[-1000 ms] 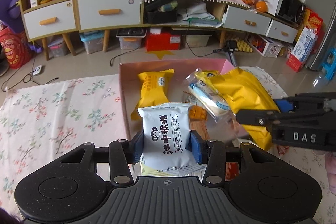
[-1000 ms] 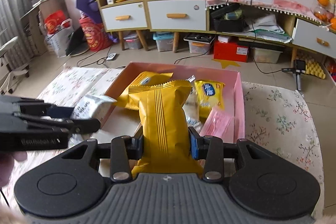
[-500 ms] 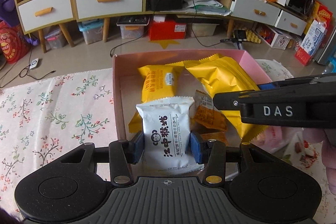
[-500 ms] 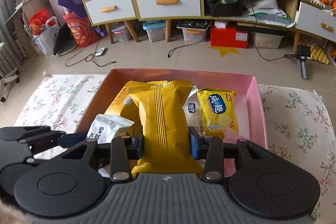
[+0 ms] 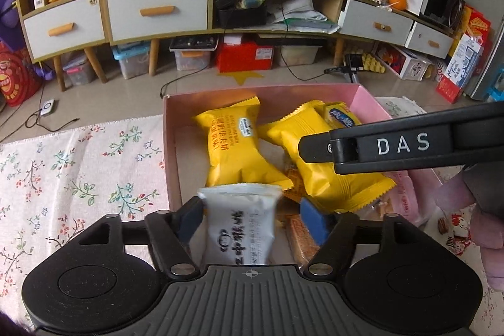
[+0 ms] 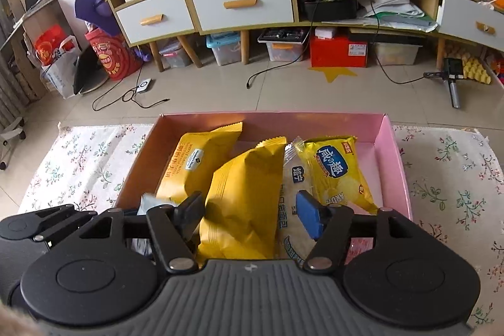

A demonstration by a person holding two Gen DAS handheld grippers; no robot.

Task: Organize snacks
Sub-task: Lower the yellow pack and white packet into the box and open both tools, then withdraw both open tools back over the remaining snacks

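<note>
A pink box [image 5: 170,147] [image 6: 393,153] on the floral cloth holds several snack packs. My left gripper [image 5: 252,218] is open over its near left corner; a white snack pack [image 5: 239,229] lies loose between the spread fingers. My right gripper [image 6: 252,211] is open over the box; a plain yellow pack [image 6: 245,200] [image 5: 318,159] lies between its fingers, resting in the box. A labelled yellow pack [image 5: 233,147] [image 6: 195,166] lies at the left. A yellow chip bag [image 6: 337,172] and a clear wafer pack [image 6: 293,197] lie at the right.
The floral tablecloth [image 5: 78,172] [image 6: 450,178] spreads on both sides of the box. The right gripper's arm [image 5: 409,144] crosses above the box's right half in the left wrist view. A pink pack [image 5: 406,194] lies in the box's right part. Cabinets [image 6: 239,2] stand beyond the table.
Both grippers have opened. The white pack and the plain yellow pack have dropped out of their grips into the box, the yellow one tilting left.
</note>
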